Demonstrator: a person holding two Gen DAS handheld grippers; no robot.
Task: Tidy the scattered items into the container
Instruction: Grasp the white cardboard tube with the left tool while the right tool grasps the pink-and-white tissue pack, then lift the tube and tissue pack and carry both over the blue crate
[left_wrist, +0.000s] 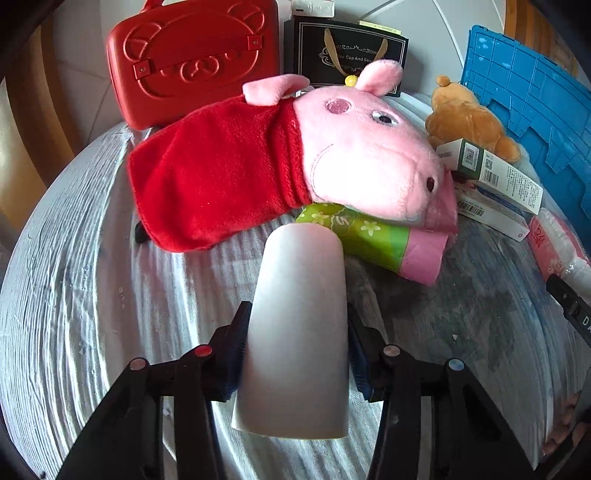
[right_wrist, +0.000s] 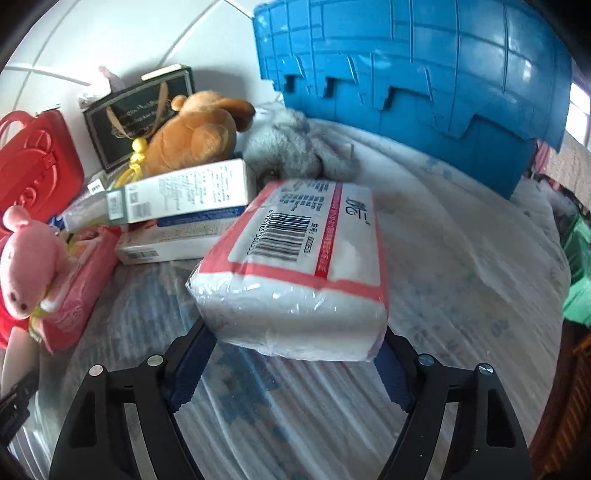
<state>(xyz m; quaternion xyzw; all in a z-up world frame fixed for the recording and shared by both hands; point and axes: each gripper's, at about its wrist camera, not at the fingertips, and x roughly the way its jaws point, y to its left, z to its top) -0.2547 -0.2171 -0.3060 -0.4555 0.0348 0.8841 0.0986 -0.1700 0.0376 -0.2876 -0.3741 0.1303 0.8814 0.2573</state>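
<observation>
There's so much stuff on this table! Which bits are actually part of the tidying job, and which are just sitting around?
Part of the job:
blue crate, the container
tissue pack, held in the right gripper
white cup, held in the left gripper
pink pig plush
brown bear plush
cartons

Probably just lying about:
red bear case
black gift bag

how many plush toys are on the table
3: the pink pig lying on a green and pink pack, the brown bear by the black box, and the grey plush beside the blue crate. Others may be hidden.
</observation>
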